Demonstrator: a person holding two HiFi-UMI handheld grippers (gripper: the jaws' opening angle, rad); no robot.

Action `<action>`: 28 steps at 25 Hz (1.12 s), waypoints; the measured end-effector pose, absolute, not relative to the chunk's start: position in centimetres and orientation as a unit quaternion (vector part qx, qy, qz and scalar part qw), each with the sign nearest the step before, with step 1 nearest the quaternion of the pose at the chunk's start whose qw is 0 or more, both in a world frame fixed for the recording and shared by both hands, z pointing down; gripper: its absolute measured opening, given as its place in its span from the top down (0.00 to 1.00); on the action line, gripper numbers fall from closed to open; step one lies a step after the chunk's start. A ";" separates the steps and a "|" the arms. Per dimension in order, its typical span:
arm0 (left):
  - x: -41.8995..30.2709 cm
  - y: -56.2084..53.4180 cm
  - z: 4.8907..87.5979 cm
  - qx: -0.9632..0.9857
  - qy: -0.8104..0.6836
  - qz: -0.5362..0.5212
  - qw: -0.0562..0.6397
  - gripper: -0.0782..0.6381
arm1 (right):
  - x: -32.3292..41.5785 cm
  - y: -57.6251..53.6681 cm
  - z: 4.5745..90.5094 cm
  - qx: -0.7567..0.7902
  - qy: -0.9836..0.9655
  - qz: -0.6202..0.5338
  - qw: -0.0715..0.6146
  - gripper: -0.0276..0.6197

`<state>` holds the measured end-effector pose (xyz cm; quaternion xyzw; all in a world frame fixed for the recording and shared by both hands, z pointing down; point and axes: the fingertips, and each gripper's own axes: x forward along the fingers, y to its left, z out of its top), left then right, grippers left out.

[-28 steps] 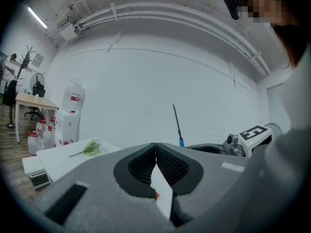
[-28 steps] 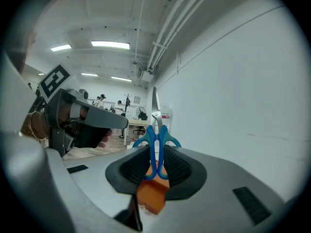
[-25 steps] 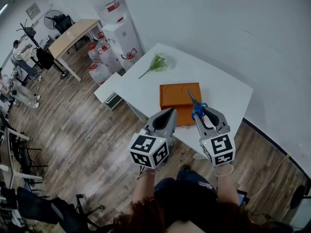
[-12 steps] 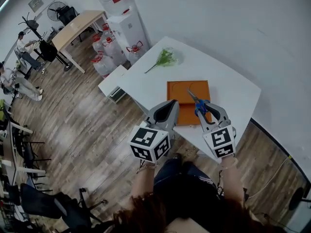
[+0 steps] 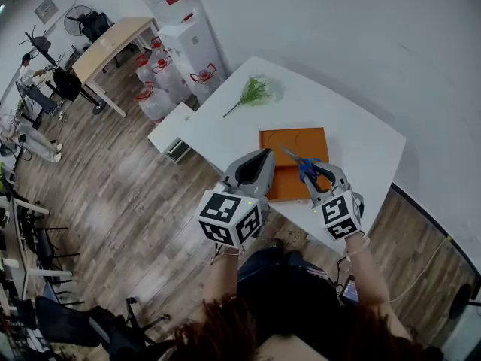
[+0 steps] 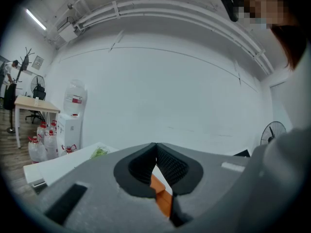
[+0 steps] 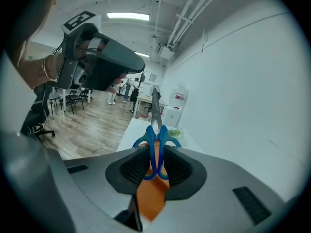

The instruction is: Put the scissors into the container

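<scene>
Left tongs (image 6: pixel 155 147): closed, tips together, nothing between them. In the head view they hang over the near left corner of the container (image 5: pixel 294 137).

Container: shallow and orange, flat on the white table (image 5: pixel 355 143), near the table's front edge. We see nothing in it. A green sprig (image 5: pixel 254 92) lies well apart from it, toward the far left of the table.

Scissors (image 7: pixel 156 142): not yet in the container. They are in the air above it, blades closed and pointing away from us.

Right tongs (image 7: pixel 156 153): gripping the scissors by the blue handles only. The blades stick out past the tips unsupported.

Risks, as we judge them:
- The hold is on smooth, rounded handle loops. The scissors could swivel or slide if we tilt the tongs on the way down.
- If we let go from this height, the scissors may bounce, and the low rim would not stop them. They could then end up across the edge or on the table.
- The left tongs are close to the corner and could nudge the container toward the table's edge.
</scene>
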<state>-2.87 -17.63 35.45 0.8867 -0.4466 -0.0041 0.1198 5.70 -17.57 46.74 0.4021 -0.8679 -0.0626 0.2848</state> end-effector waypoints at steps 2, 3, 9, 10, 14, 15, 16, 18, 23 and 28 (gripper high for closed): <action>-2.9 -18.1 35.5 0.887 -0.445 -0.003 0.121 0.87 | 5.5 -18.0 47.5 0.392 -0.867 -0.067 0.300 0.83; -3.0 -18.4 35.5 0.887 -0.445 -0.003 0.121 0.87 | 5.4 -18.2 48.0 0.387 -0.866 -0.070 0.307 0.83; -3.6 -19.8 36.0 0.886 -0.446 0.000 0.127 0.87 | 4.6 -19.3 50.6 0.356 -0.866 -0.077 0.344 0.83; -3.7 -20.0 36.1 0.886 -0.446 0.001 0.128 0.87 | 4.5 -19.5 51.0 0.350 -0.865 -0.079 0.350 0.83; -4.0 -20.5 36.6 0.884 -0.449 0.004 0.129 0.87 | 4.4 -20.0 53.0 0.331 -0.863 -0.085 0.372 0.83; -4.0 -20.5 36.8 0.884 -0.449 0.005 0.129 0.87 | 4.4 -20.0 53.5 0.327 -0.862 -0.085 0.378 0.83; -4.1 -20.6 36.9 0.884 -0.448 0.006 0.130 0.87 | 4.4 -20.1 54.0 0.324 -0.861 -0.085 0.384 0.83; -4.2 -20.8 36.9 0.884 -0.448 0.008 0.130 0.87 | 4.5 -20.3 55.0 0.316 -0.857 -0.084 0.397 0.83; -4.3 -21.3 37.1 0.884 -0.448 0.011 0.135 0.87 | 4.7 -20.5 57.2 0.291 -0.849 -0.088 0.431 0.83; -4.4 -21.3 37.5 0.884 -0.446 0.011 0.141 0.87 | 4.6 -20.4 59.2 0.270 -0.843 -0.091 0.456 0.83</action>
